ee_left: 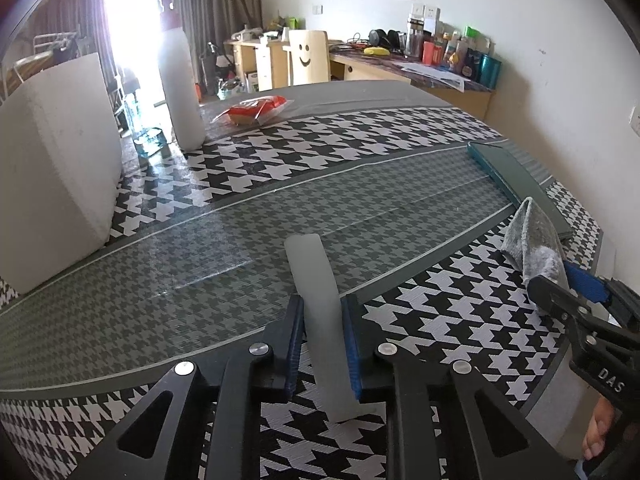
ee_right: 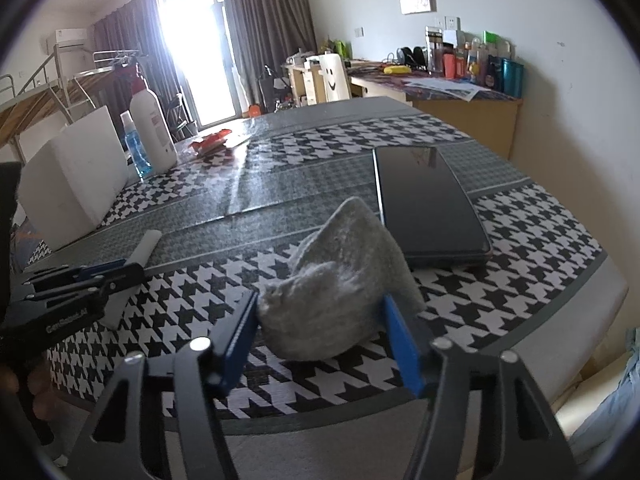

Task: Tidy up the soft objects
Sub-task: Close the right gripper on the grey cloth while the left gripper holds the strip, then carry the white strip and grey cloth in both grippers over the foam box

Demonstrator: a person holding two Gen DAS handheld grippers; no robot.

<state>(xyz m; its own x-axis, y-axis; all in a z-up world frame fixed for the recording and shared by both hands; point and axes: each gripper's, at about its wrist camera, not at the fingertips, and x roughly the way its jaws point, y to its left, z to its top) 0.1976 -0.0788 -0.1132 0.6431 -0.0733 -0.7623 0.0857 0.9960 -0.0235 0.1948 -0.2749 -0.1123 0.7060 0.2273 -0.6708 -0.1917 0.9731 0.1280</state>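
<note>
Grey bunched cloth (ee_right: 340,280) on houndstooth bench (ee_right: 540,240), right claw (ee_right: 320,340) pressing its sides; translucent soft strip (ee_left: 320,320) pinched in left claw (ee_left: 325,344); lift both gently, keeping grips centred.

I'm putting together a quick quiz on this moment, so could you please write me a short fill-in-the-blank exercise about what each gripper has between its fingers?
1. The left gripper is shut on a pale, translucent ____.
2. The right gripper has a grey ____ between its blue pads.
3. The dark tablet lies flat just ____ the grey cloth, seen from the right wrist.
4. The table cover has a black and white ____ pattern.

Missing words: strip; cloth; behind; houndstooth
</note>
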